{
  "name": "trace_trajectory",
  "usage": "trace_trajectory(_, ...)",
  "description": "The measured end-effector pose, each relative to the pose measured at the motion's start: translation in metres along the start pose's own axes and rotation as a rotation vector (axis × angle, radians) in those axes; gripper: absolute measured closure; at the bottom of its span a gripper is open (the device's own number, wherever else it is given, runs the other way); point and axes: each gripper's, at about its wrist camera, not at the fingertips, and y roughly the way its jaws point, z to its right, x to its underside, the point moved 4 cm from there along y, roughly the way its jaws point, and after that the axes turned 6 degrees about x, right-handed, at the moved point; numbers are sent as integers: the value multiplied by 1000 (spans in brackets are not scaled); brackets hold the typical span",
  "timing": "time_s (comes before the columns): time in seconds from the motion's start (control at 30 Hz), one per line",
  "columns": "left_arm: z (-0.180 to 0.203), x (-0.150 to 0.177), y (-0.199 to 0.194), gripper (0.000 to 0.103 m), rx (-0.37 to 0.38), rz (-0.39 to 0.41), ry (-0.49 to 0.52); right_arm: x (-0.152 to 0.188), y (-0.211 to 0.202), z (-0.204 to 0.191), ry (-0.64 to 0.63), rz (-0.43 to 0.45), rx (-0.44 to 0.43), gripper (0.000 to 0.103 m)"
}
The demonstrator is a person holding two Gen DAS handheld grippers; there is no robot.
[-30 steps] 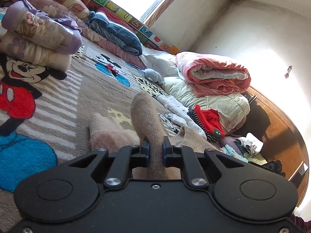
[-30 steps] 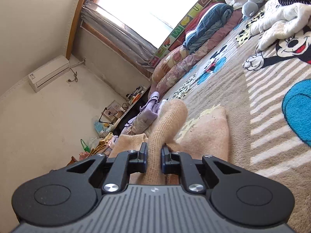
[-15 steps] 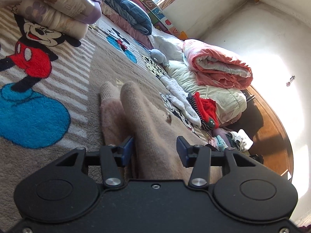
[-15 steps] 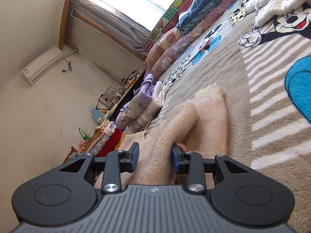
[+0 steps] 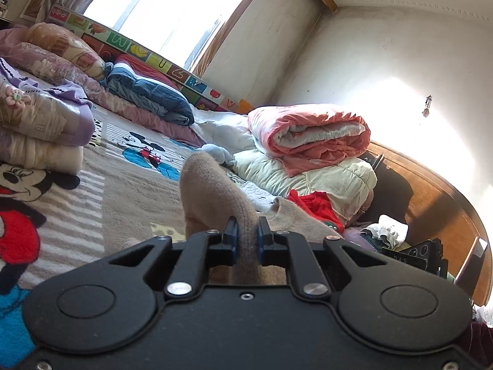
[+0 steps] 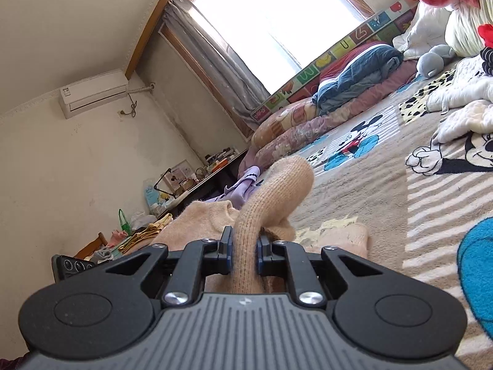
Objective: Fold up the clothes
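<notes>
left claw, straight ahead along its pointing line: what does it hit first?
The left claw is closing on a raised fold of the beige sweater, so that comes first. Past it, probably the grey plush toy; depth is unclear.

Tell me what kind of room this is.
Most likely a bedroom in a home: folded quilts stacked on a cartoon-print blanket, pillows under the window, and an air conditioner on the wall.

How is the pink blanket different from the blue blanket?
The pink blanket is rolled up; the blue blanket lies crumpled. The pink blanket sits on top of a cream quilt; the blue blanket lies low beside the alphabet board. Both are puffy bedding.
</notes>
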Motion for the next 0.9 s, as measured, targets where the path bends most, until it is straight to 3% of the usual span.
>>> trace_trajectory(0.3,-31,13,22,94,-143,-96,-41,-3,37,17,-35,-38,56,87)
trace_trajectory(0.43,-41,29,32,94,-222,-181,-57,10,60,29,-66,-145,163,87)
trace_trajectory(0.5,-37,25,28,94,-217,-154,-55,14,64,32,-66,-163,177,87)
trace_trajectory(0.57,-34,16,21,94,-194,-106,-81,9,55,24,-58,-128,156,87)
trace_trajectory(0.63,-40,19,23,94,-220,-128,-130,0,46,17,-81,-93,164,88)
trace_trajectory(0.7,-53,33,29,93,-262,-178,-204,6,54,20,-121,-156,231,87)
trace_trajectory(0.77,-56,39,28,93,-281,-179,-231,20,64,34,-62,-232,266,84)
trace_trajectory(0.9,-44,30,21,87,-309,-165,-188,12,52,28,-87,-166,295,76)
